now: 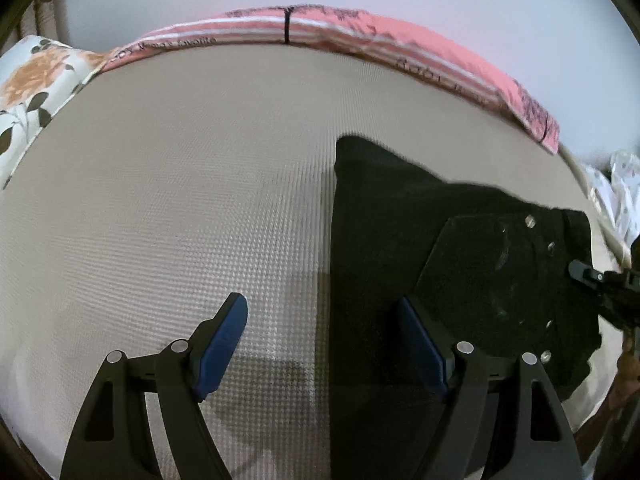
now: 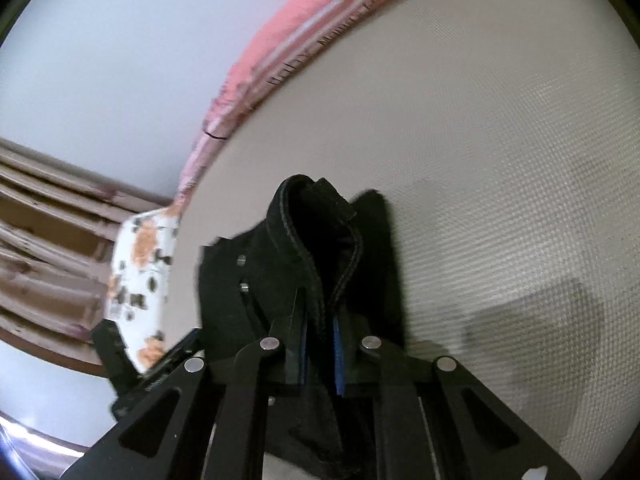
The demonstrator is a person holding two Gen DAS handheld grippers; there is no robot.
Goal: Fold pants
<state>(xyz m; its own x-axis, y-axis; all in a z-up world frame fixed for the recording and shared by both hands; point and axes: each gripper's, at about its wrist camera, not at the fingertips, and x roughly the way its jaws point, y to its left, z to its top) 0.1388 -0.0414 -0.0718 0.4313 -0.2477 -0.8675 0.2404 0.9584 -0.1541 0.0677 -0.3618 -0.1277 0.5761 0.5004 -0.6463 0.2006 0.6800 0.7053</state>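
Observation:
The black pants (image 1: 420, 240) lie on the beige textured mattress (image 1: 180, 180), to the right in the left wrist view, with rivets showing near the waist. My left gripper (image 1: 324, 344) is open and empty; its right finger hovers over the pants' left edge, its left finger over bare mattress. My right gripper (image 2: 320, 344) is shut on a thick seamed edge of the pants (image 2: 316, 248), which bunches up in front of its blue pads (image 2: 338, 356). The right gripper also shows at the far right edge of the left wrist view (image 1: 600, 280).
A pink striped sheet (image 1: 340, 28) runs along the mattress's far edge against a pale wall. A floral pillow (image 1: 32, 88) lies at the far left corner. In the right wrist view, wooden slats (image 2: 52, 232) stand beyond the pillow (image 2: 140, 272).

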